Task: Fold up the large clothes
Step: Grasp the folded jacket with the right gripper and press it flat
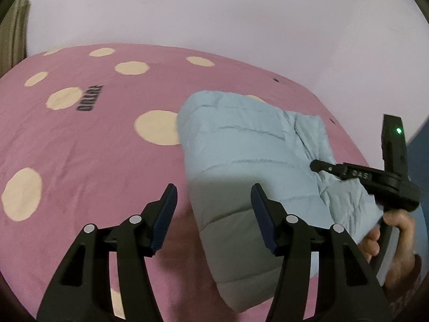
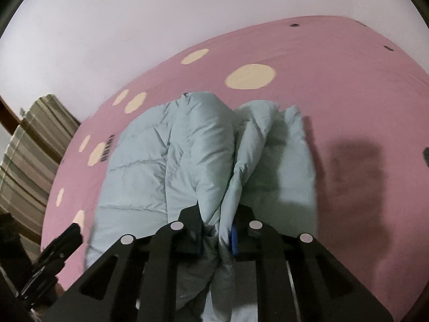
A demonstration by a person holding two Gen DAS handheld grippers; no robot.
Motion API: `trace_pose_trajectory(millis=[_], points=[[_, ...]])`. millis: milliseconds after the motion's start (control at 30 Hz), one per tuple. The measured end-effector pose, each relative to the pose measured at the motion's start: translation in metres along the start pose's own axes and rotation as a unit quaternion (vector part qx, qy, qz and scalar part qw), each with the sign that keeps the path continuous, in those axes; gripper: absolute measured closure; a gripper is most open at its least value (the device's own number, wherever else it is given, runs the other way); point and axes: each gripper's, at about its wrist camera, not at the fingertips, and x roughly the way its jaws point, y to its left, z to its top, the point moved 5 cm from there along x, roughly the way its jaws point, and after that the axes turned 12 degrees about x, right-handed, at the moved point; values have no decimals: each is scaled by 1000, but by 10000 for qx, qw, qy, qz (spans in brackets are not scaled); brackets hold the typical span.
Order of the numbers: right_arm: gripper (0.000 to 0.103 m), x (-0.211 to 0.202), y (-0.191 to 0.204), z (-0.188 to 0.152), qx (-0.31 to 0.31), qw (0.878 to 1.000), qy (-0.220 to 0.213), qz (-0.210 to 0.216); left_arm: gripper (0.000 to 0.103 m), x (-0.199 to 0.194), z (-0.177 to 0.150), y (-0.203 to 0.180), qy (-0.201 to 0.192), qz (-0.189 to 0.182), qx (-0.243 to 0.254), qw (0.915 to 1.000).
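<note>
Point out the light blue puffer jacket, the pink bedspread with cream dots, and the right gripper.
Light blue puffer jacket (image 1: 236,145), left wrist view, quilted top panel.
Pink bedspread with cream dots (image 1: 88,161), left wrist view, bare pink area.
Right gripper (image 2: 215,234), right wrist view, between fingertips.

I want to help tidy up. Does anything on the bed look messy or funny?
Yes, the light blue puffy jacket is a bit messy. It lies bunched in uneven, lumpy folds on the pink spotted bedcover, and the right gripper pinches a gathered wad of it. Nothing looks torn or spilled.

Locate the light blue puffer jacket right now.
The puffer jacket lies bunched on the pink dotted bedspread, right of centre in the left wrist view, one fold pinched in the right gripper.
</note>
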Motion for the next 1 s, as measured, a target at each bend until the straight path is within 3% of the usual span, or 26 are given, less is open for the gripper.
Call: trace_pose_trajectory(millis=[267,533,700,867,1000], points=[[87,28,-43,2,-19,9995,234,-224,43,55,-9,-34,608,-145,274,9977],[87,39,-53,-3,58,9996,225,-163,42,80,-19,-38,733,58,561,9957],[79,23,-45,-1,-81,9996,78,-272,42,69,-18,-37,581,53,477,9972],[79,-33,-25,-5,-445,9963,-567,-472,43,42,-13,-28,381,88,184,9991],[79,-71,6,-27,-883,9925,-828,-146,43,14,-7,-33,-84,274,304,9991]])
